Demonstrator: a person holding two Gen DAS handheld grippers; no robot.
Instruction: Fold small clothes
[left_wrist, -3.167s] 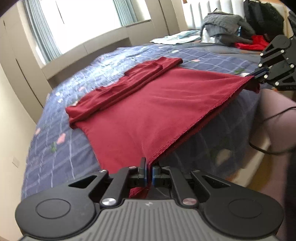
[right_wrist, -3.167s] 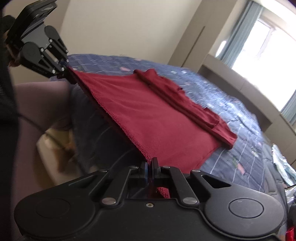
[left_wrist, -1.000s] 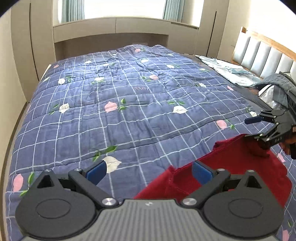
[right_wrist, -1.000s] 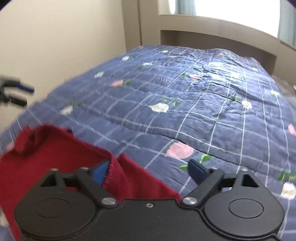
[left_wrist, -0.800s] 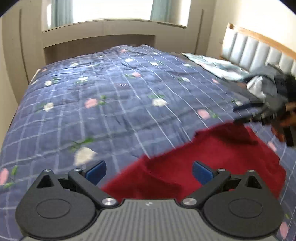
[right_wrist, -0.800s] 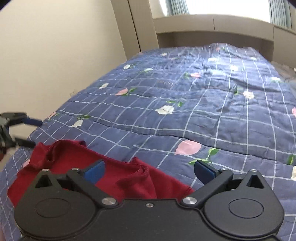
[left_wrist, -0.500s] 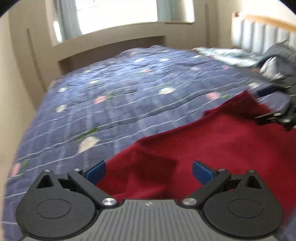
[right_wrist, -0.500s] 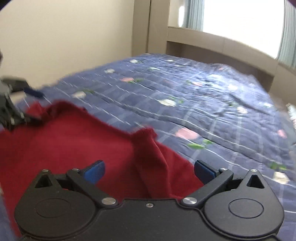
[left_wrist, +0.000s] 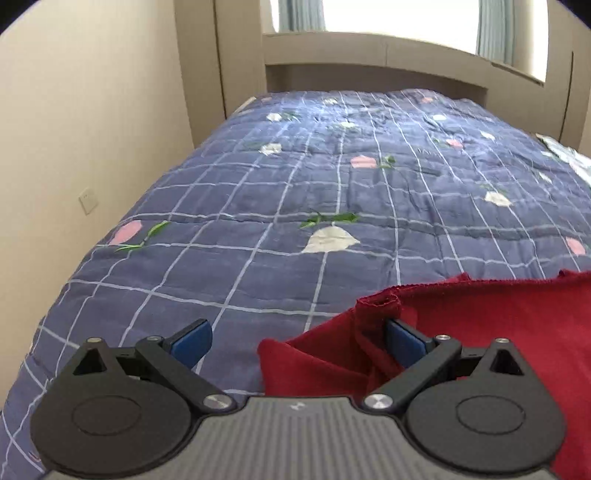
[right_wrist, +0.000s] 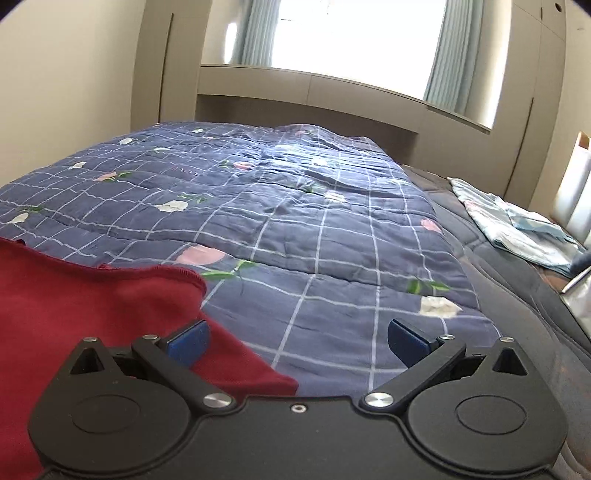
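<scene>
A dark red garment (left_wrist: 491, 325) lies folded on the blue quilt (left_wrist: 332, 192), at the lower right of the left wrist view. Its left edge bunches up by the right fingertip (left_wrist: 404, 341). My left gripper (left_wrist: 297, 343) is open and holds nothing, low over the garment's left corner. In the right wrist view the same red garment (right_wrist: 92, 306) lies at the lower left. My right gripper (right_wrist: 295, 341) is open and empty, over the garment's right corner and the quilt (right_wrist: 332, 236).
The quilt covers a wide bed. A beige wall (left_wrist: 85, 122) with a socket runs along its left side. A window ledge (right_wrist: 314, 92) stands beyond the far end. A pale blue cloth (right_wrist: 517, 225) lies at the right by the headboard.
Both grippers, shut on the garment's hem 3.2 s ago, have let it go and stand open. The garment now lies folded on the quilt. Both views have swung apart, toward its outer corners.
</scene>
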